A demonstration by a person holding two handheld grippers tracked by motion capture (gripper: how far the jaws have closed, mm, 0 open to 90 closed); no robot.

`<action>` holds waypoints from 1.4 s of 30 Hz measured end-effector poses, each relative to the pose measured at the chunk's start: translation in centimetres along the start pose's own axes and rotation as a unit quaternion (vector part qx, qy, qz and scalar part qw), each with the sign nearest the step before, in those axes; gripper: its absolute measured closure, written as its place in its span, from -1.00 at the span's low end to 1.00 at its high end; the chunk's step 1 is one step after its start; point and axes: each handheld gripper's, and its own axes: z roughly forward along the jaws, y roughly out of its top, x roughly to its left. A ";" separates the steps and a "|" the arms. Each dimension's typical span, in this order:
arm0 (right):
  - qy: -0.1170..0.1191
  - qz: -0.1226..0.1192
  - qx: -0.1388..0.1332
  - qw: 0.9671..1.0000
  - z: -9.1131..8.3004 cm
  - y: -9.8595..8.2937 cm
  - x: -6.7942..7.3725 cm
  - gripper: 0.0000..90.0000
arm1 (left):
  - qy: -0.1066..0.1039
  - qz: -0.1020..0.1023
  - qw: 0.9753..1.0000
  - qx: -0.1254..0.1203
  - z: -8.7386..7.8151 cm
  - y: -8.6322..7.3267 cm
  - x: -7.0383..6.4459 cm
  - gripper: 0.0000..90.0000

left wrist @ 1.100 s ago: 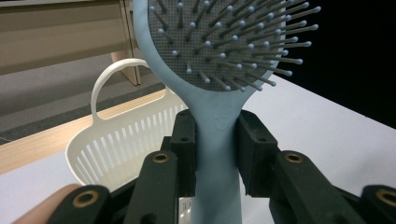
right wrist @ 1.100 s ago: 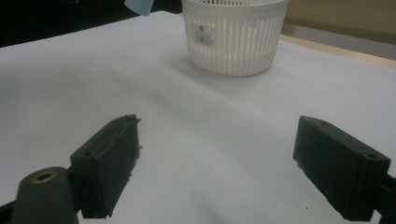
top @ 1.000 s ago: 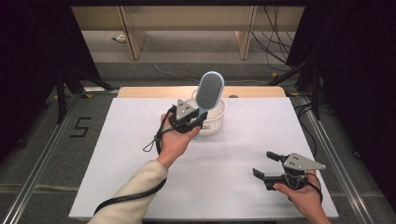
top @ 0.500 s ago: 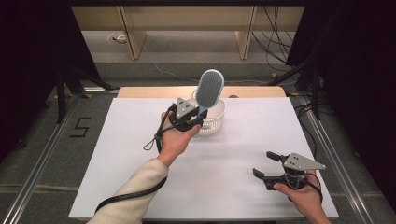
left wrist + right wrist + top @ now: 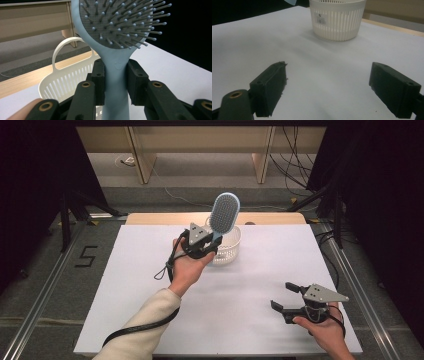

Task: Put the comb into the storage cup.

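While the left tool (image 5: pixel 209 245) clamps the handle of the light blue hairbrush (image 5: pixel 223 213) between its two jaws, the brush stands upright with its bristle head raised above the white slotted basket (image 5: pixel 229 251). In the left gripper view the handle (image 5: pixel 116 82) sits tight between the black pads, with the basket just behind. The basket stands on the white counter (image 5: pixel 140 285) near its far edge. The right tool (image 5: pixel 286 299) rests low near the front right, jaws wide apart, holding nothing.
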 end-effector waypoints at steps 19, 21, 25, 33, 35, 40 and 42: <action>0.000 0.000 0.000 1.000 0.0 0.0 0.0 -0.65 | 0.009 0.003 1.000 -0.002 0.2 0.5 0.1 0.56; 0.000 0.000 0.000 1.000 0.0 0.0 0.0 -0.65 | 0.013 0.004 1.000 -0.001 0.3 0.5 0.1 0.56; 0.001 0.001 0.000 1.000 0.0 0.0 0.0 -0.65 | 0.014 0.007 1.000 0.000 0.3 0.6 0.1 0.56; 0.001 0.002 0.000 1.000 0.0 0.0 0.0 -0.66 | 0.014 0.007 1.000 -0.003 0.4 0.9 0.1 0.56; 0.001 0.002 0.000 1.000 0.0 0.0 0.0 -0.65 | 0.014 0.010 1.000 -0.003 0.5 1.0 0.0 0.56; 0.001 0.002 0.000 1.000 0.0 0.0 0.0 -0.65 | 0.015 0.011 1.000 -0.005 0.6 1.1 0.0 0.56; 0.001 0.002 0.000 1.000 0.0 0.0 0.0 -0.66 | 0.015 0.011 1.000 -0.005 0.7 1.1 0.0 0.56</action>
